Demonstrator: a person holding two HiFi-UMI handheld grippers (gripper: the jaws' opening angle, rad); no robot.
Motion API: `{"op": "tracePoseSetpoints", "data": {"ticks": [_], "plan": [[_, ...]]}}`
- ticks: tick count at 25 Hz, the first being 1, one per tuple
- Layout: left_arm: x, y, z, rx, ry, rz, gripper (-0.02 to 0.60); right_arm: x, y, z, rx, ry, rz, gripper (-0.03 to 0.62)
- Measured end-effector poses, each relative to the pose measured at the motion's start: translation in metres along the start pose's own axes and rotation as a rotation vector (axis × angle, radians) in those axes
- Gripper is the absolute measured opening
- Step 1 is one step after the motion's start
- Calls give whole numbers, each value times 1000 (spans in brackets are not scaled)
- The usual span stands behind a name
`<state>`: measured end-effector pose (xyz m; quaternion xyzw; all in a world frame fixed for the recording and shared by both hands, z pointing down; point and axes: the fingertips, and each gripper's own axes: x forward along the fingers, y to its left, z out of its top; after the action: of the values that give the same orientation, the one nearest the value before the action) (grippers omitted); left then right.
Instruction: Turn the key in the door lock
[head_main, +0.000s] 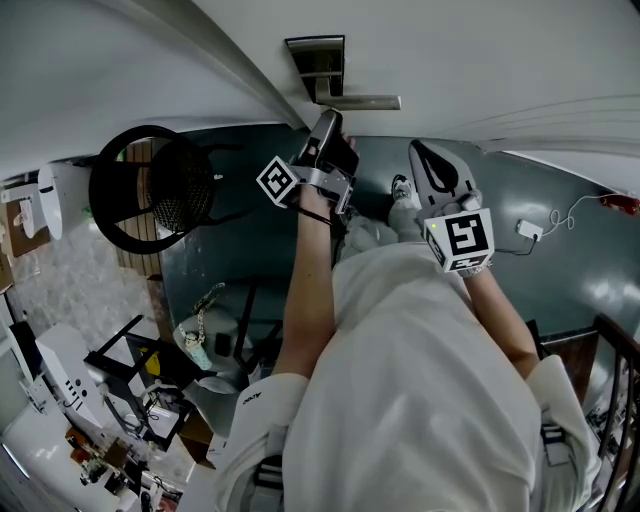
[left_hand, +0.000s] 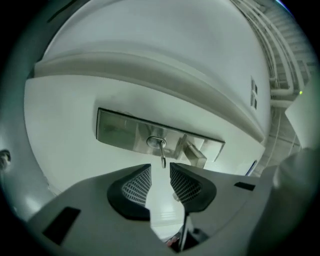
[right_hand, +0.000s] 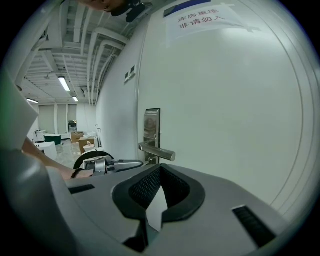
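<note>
The white door (right_hand: 225, 125) fills most of the right gripper view, and a paper notice (right_hand: 200, 17) is stuck close to its top edge. On the floor beside the door, in the head view, stands a black chair (head_main: 150, 190) with a mesh back. A long metal lock plate (left_hand: 120, 131) is fixed on the door near its left edge, and a straight lever handle (right_hand: 157, 151) comes out of this plate.

The left gripper (left_hand: 160, 170) is held up to the plate, just under the lock. Its jaws stand moderately apart and nothing is pressed between the pads. The right gripper (right_hand: 161, 167) is held apart from the door, to the right of the left one. Its jaws are closed tip to tip with nothing in them.

The key (left_hand: 162, 152) sits in the round lock cylinder at the middle of the plate. Its bow hangs towards the gap of the left gripper's jaws, and it seems to end just in front of them, not touching.
</note>
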<state>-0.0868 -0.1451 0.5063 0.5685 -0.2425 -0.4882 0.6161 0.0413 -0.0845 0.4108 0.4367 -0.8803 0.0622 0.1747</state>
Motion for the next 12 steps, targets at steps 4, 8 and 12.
{"op": "tracePoseSetpoints", "data": {"ticks": [4, 8, 12], "plan": [[-11, 10, -20, 305, 150, 152, 106, 0, 3, 0, -4, -2, 7, -8], [-26, 24, -22, 726, 275, 341, 106, -1, 5, -2, -5, -4, 12, -8], [-27, 16, -26, 1117, 361, 456, 104, -2, 9, -3, -7, -5, 22, -6]]}}
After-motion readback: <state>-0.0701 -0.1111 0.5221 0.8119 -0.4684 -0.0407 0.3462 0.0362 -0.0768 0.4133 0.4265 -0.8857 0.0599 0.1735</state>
